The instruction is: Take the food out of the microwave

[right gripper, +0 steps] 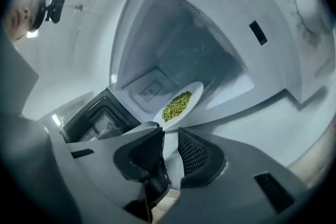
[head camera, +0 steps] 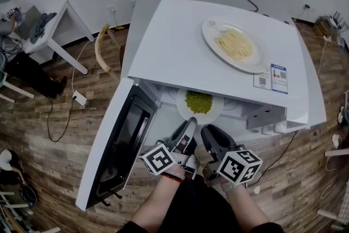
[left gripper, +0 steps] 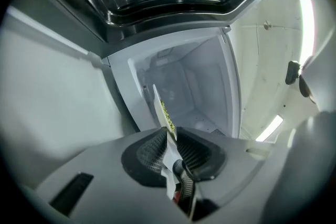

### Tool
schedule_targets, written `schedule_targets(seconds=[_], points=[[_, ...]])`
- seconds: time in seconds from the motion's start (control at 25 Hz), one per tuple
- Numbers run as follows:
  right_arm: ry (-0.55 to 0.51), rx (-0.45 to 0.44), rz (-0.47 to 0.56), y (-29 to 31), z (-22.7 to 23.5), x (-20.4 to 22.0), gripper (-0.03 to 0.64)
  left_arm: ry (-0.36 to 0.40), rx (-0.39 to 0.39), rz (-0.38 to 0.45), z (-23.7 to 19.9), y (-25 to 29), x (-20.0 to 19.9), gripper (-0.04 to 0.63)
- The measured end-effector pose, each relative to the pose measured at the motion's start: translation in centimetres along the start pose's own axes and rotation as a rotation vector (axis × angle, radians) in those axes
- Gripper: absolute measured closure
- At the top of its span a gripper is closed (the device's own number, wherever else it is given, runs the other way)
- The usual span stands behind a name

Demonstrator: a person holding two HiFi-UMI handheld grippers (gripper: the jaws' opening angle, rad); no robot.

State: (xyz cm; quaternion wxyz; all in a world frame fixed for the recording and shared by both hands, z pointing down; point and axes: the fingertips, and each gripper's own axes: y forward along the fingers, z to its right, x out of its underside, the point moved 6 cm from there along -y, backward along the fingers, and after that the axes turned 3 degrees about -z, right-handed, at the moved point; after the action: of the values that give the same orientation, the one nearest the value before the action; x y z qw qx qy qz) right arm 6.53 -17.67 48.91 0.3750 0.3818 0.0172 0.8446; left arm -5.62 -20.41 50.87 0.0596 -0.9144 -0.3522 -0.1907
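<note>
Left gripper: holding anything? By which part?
Left gripper clamps the near rim of the plate of green food. Right gripper holds nothing; its jaws stand apart.

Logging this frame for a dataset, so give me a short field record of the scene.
microwave: door open
green-food plate: at the microwave's opening
left gripper: shut on the green-food plate's rim
right gripper: open, nothing between its jaws
noodle plate: on top of the microwave
</note>
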Motion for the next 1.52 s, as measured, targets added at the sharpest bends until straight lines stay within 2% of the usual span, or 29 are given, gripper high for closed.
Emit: schedule_targets(seconds=[0.08, 0.16, 0.24, 0.32, 0.44, 0.64, 1.12, 1.36, 1.52], points=[[0.098, -0.021, 0.018, 0.3, 0.2, 0.0, 0.525, 0.034, 0.001, -0.011, 0.1, 0.0, -0.1, 0.531], [0.184, -0.046, 0.042, 0.7, 0.3, -0.2, 0.515, 0.033, -0.003, -0.019, 0.2, -0.2, -0.1, 0.531], [0.243, -0.065, 0.067, 1.1, 0.3, -0.6, 0.515, 0.039, -0.009, -0.03, 0.2, -0.3, 0.1, 0.531], [0.299, -0.08, 0.088, 1.5, 0.3, -1.1, 0.517, 0.082, 0.003, -0.044, 0.5, -0.2, 0.0, 0.531], [0.358, -0.057, 0.093, 1.7, 0.7, -1.0, 0.518, 0.135, 0.011, -0.057, 0.8, -0.2, 0.1, 0.526], [0.427, -0.068, 0.108, 1.8, 0.9, -0.6, 0.542, 0.171, -0.018, -0.056, 0.9, -0.6, 0.1, 0.525], [0.451, -0.105, 0.08, 1.1, 0.3, 0.2, 0.548, 0.17, -0.057, -0.045, 1.6, -1.9, 0.9, 0.525], [0.404, -0.052, 0.023, -0.2, 0.0, 0.9, 0.548, 0.173, -0.073, -0.025, 2.2, -3.3, 1.6, 0.522], [0.404, -0.114, 0.012, -0.3, -1.4, 1.5, 0.548, 0.178, -0.093, -0.005, 2.8, -4.8, 1.8, 0.522]])
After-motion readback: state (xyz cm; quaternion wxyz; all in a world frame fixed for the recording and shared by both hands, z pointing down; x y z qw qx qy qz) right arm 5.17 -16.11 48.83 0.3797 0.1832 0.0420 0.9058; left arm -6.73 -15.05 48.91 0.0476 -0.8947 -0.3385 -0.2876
